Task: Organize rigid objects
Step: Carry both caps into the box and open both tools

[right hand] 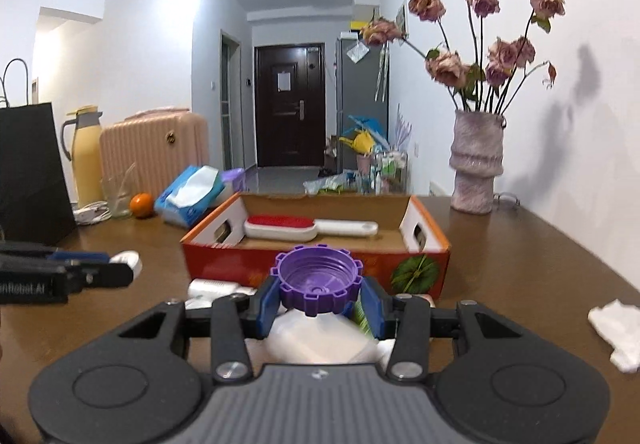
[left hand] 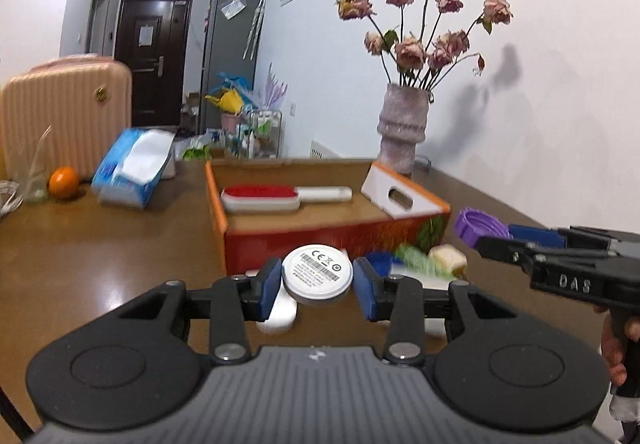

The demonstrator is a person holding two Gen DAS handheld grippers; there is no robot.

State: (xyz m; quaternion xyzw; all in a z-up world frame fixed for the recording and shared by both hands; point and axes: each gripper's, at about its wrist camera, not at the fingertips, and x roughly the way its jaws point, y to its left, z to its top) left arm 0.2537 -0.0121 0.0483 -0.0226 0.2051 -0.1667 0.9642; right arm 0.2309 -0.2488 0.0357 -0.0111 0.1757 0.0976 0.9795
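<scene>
purple cap [right hand: 316, 280] clamped in right gripper [right hand: 318, 302], white disc [left hand: 317, 273] clamped in left gripper [left hand: 317, 284]; both lifted, box [left hand: 320, 236] just ahead, likely for dropping in.

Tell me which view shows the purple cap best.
The right wrist view: the purple cap sits centred between that gripper's jaws, its open threaded inside facing the camera. The left wrist view shows it only small, side-on and near the right edge.
</scene>
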